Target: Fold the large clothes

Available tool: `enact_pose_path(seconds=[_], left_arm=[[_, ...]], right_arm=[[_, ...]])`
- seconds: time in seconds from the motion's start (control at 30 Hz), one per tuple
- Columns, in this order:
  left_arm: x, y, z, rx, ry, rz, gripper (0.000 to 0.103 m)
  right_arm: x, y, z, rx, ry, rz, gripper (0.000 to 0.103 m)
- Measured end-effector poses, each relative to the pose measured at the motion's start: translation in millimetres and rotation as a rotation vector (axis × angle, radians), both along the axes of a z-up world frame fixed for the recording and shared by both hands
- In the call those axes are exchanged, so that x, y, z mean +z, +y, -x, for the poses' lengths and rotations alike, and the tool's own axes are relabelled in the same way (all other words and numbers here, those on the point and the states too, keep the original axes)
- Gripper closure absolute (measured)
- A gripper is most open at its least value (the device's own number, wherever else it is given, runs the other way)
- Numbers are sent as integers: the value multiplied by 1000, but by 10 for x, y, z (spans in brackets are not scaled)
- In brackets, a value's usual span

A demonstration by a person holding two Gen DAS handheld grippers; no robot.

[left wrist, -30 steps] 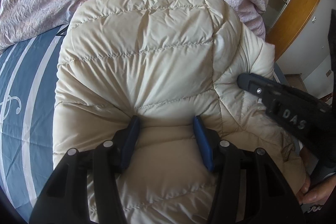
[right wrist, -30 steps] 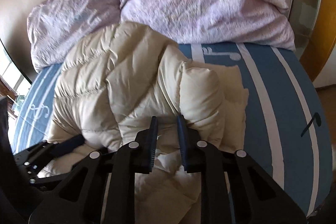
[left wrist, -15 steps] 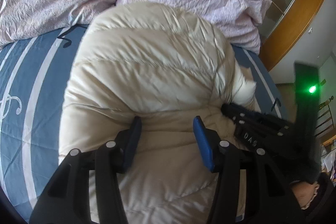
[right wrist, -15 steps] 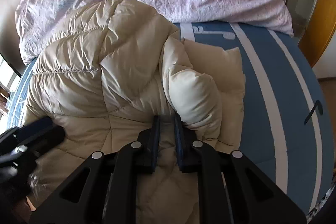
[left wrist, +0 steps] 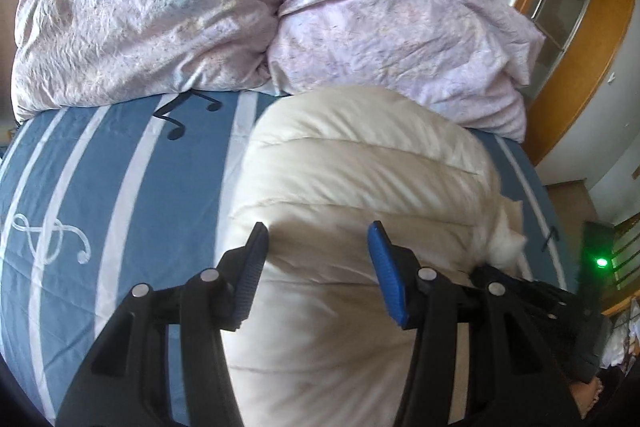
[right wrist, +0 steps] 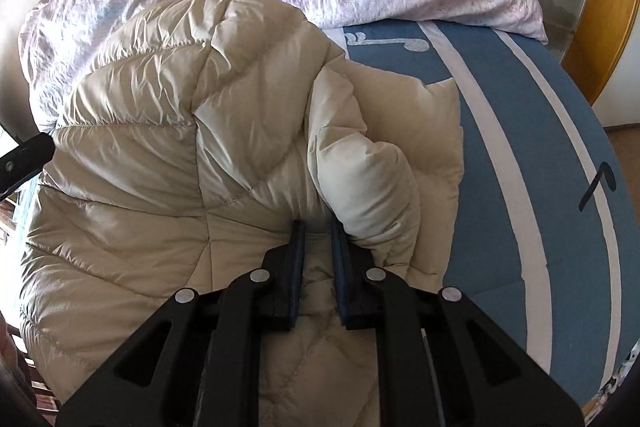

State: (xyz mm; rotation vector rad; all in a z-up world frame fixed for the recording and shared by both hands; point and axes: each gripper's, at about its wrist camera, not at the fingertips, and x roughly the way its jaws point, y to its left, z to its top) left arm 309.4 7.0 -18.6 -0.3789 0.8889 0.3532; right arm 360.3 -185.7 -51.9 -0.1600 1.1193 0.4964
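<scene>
Since a second ago the left wrist view has swung: more of the blue striped bed sheet shows at the left now, and the cream puffer jacket fills less of that view, its bulk sitting lower and to the right. The two lilac pillows have come fully into sight behind it. In the right wrist view the fingers have drawn closer together than they were a second ago, and the jacket fills more of that view.

The jacket lies bunched on the bed, just in front of the pillows, with the sheet bare on both sides. A puffy fold of it runs between the blue pads of the left gripper, and a thinner pinch of fabric sits between the pads of the right gripper, just beside a rounded cream roll.

The left fingers stand about half apart, clamped on that thick quilted fold, which bulges out from between them. The right fingers are almost together, pinching the jacket's fabric tightly.
</scene>
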Motion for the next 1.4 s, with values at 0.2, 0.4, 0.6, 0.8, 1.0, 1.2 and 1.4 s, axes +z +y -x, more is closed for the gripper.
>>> enact_pose_path(seconds=[0.2,0.4,0.6,0.8,1.0,1.2,1.4], left_arm=[[-256,-48,-81,-44,67,-31,47],[-439,-207,-137,-89,112,-83,46],[-502,-207,-142,-104,112,-84,44],[-555,-208,-159,-117,114,-96,43],[-599,-241,-181,-135,119,-128,42],[-643,-245,-179,-145,111,-143,42],[-664,-272,-165,-148,100,-163,41]], right_arm=[[-6,-48,35,-18,-6,7,90],[77,-66,107,-32,-37,18,89],[76,-156,179,-79,-44,-41,87],[21,-135,183,-83,-55,-32,87],[-37,-116,242,-77,-103,-18,87],[-67,-113,286,-82,-138,-14,87],[-96,-98,338,-86,-177,-5,87]])
